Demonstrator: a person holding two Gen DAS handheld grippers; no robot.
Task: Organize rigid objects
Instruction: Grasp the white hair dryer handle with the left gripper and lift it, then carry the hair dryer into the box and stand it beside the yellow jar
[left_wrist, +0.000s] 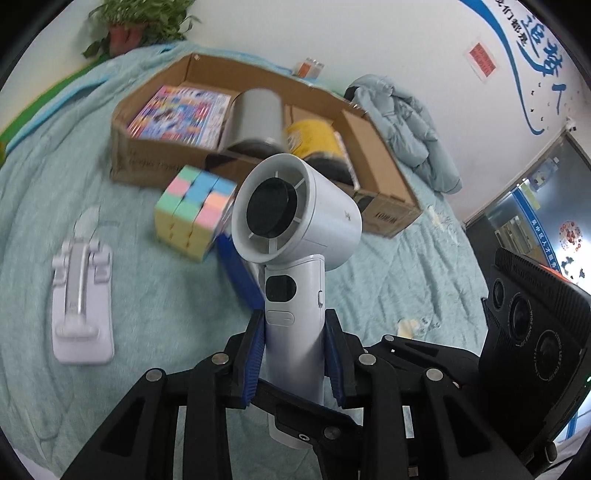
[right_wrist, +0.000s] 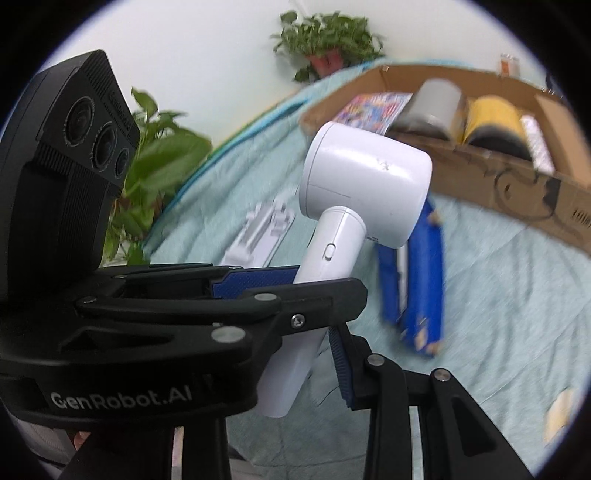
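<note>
Currently the left gripper (left_wrist: 294, 354) is clamped on the handle of a white handheld fan (left_wrist: 295, 229), its blue pads (left_wrist: 255, 358) pressing both sides low on the handle; this keeps the heavy head upright and clear of the bedding. In the right wrist view, the right gripper (right_wrist: 317, 325) also closes on the same handle, one pad visibly against it, apparently to steady the load. From the fan, a pastel puzzle cube (left_wrist: 194, 216) lies at 10 o'clock, a white folding stand (left_wrist: 82, 295) at 8 o'clock, and a blue box (left_wrist: 240, 277) just behind the handle. The cardboard box (left_wrist: 369, 155) at 12 o'clock, already holding canisters and a colourful book, is the probable destination.
</note>
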